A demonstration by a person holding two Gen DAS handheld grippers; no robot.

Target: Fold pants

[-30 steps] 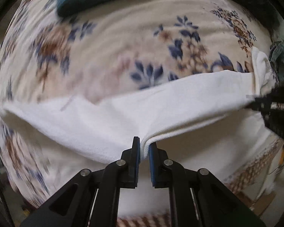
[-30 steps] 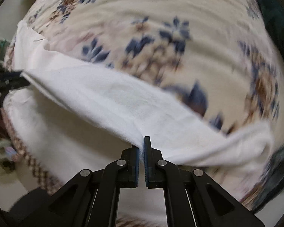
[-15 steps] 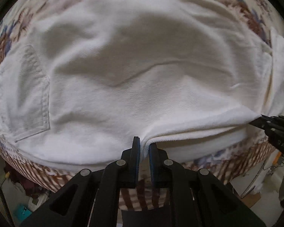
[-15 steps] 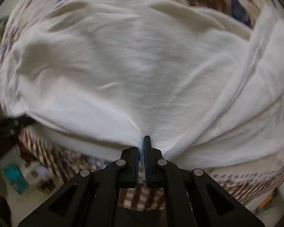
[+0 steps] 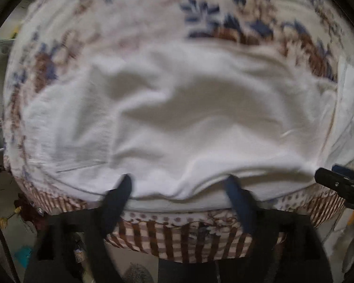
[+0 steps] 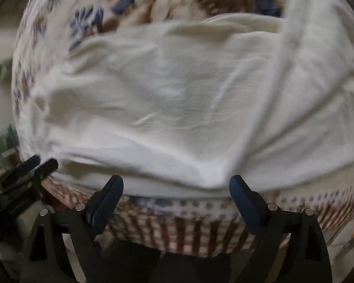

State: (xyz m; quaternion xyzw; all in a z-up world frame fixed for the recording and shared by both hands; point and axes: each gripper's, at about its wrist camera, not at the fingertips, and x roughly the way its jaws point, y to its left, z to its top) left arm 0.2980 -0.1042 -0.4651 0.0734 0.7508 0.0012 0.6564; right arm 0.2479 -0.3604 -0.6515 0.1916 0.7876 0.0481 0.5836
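Motion blur softens both views. In the left wrist view, the left tool (image 5: 178, 185) shows only as smeared dark fingers (image 5: 120, 193), and the right tool (image 5: 337, 181) is cut off by the right edge. The white pants (image 5: 177, 118) cover most of the floral bedspread (image 5: 153, 18). In the right wrist view, the pants (image 6: 177, 99) run past the right edge, their seams indistinct.

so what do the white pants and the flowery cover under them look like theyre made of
The white pants look like matte woven cotton, perhaps light denim: soft creases, stitched seams, no sheen. The floral cover looks like a plush, fleece-like blanket with a fuzzy printed pattern, though motion blur leaves that uncertain.
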